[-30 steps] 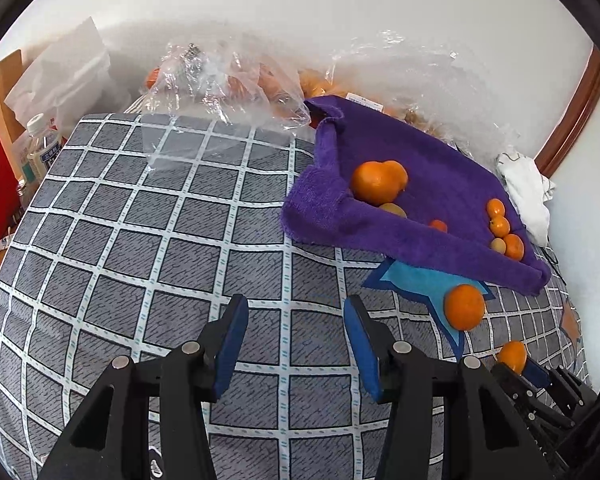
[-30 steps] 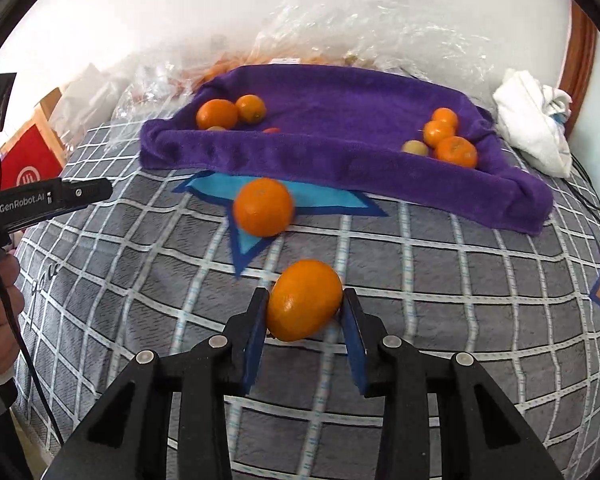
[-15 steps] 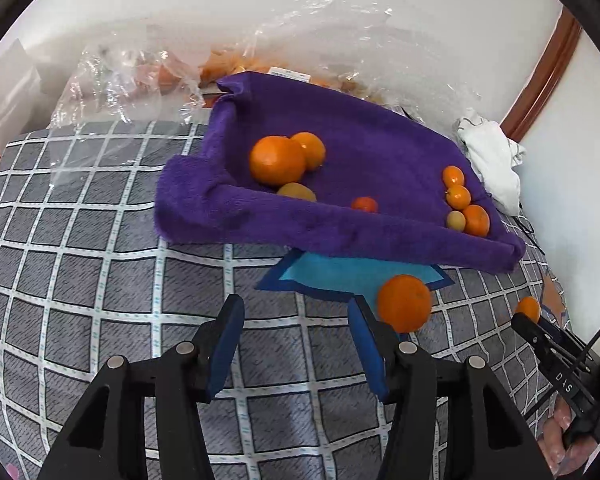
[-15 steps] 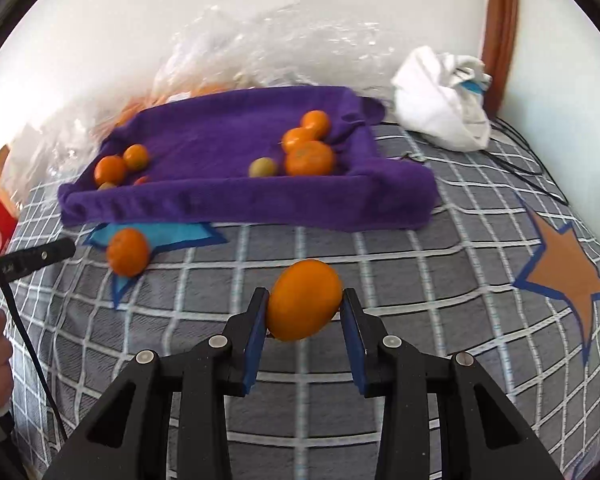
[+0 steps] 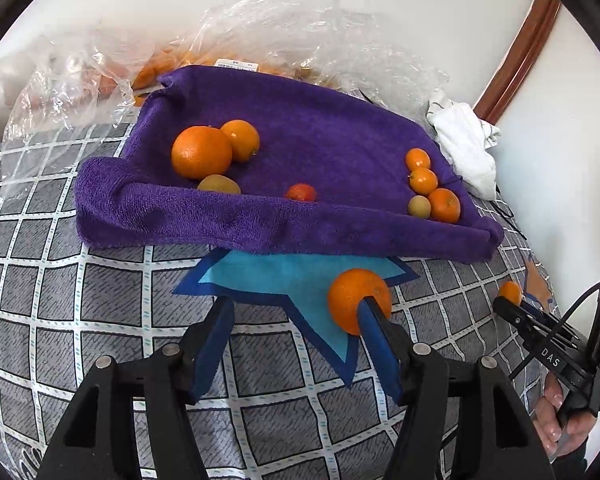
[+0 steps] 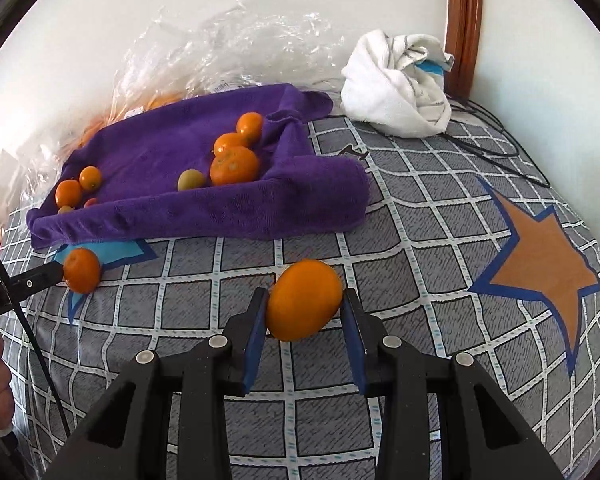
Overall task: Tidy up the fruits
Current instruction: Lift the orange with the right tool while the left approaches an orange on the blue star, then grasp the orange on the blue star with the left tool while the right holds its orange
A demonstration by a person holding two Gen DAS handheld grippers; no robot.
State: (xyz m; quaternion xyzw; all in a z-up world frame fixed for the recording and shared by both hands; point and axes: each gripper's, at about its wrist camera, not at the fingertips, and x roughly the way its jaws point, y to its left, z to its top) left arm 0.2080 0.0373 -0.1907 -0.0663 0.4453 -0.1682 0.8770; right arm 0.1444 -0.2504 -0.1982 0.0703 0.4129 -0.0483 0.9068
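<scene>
The left tongs (image 5: 296, 328) have swung over to the loose orange (image 5: 354, 300) on the bed, jaws opening, its fruit at their two o'clock. The right tongs (image 6: 302, 312) have carried theirs rightward.

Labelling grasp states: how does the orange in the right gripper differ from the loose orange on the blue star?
The held orange sits clamped between the right gripper pads, off the bedspread; the loose orange rests on the blue star patch, outside the opening left gripper. Both are orange and roundish.
</scene>
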